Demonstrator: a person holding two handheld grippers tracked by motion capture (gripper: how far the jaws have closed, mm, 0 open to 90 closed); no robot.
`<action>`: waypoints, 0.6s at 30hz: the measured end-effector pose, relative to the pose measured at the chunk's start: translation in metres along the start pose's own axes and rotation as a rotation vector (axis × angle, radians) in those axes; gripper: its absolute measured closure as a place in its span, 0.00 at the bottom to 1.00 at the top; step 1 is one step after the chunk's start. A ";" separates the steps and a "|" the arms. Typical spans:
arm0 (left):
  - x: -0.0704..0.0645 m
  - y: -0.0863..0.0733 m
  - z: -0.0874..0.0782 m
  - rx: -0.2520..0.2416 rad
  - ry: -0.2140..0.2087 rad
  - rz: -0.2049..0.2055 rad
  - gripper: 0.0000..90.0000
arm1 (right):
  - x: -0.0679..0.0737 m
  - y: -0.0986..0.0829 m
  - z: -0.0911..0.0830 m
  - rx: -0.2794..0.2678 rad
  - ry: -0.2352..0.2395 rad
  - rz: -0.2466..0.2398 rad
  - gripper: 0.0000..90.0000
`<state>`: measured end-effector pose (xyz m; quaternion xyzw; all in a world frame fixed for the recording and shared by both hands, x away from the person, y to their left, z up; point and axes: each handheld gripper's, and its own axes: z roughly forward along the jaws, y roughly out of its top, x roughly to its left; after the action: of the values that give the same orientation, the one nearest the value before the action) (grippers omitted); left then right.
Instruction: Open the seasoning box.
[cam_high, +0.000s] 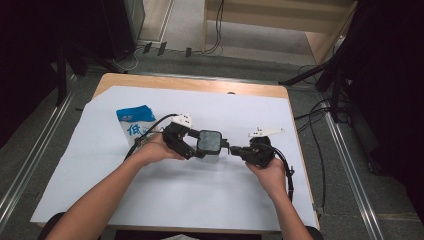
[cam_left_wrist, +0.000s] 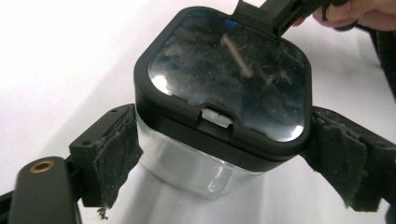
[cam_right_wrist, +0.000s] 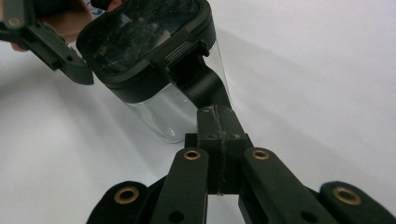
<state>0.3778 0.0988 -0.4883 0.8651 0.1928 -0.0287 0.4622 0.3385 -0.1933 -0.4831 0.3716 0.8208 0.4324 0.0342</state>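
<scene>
A clear container (cam_high: 210, 156) with a black lid (cam_high: 209, 140) stands on the white sheet, mid-table. In the left gripper view my left gripper (cam_left_wrist: 224, 158) grips the container (cam_left_wrist: 187, 168), one frayed pad (cam_left_wrist: 114, 151) pressed to each side under the lid (cam_left_wrist: 224, 74). It comes at the container from the left in the high view, where the left gripper (cam_high: 196, 145) is held in a hand. From the right, my right gripper (cam_high: 232, 148) meets the lid. Its jaws are shut (cam_right_wrist: 218, 122) on the lid's black handle tab (cam_right_wrist: 201, 86).
A blue and white bag (cam_high: 135, 122) lies on the white sheet (cam_high: 150, 200) just behind the left hand. The sheet covers most of a wooden table (cam_high: 200, 84). Cables trail from both grippers toward the person.
</scene>
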 end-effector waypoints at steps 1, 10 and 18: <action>0.000 0.000 -0.001 -0.005 -0.003 -0.003 0.16 | 0.000 0.000 0.000 -0.002 -0.002 -0.001 1.00; -0.002 0.002 -0.009 -0.014 0.008 0.013 0.19 | 0.000 0.000 0.000 0.006 -0.002 -0.003 1.00; -0.006 0.014 -0.019 0.029 0.028 0.044 0.26 | 0.001 0.000 0.000 0.009 -0.004 -0.005 1.00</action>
<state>0.3749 0.1053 -0.4645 0.8761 0.1800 -0.0091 0.4472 0.3379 -0.1929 -0.4834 0.3705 0.8237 0.4278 0.0352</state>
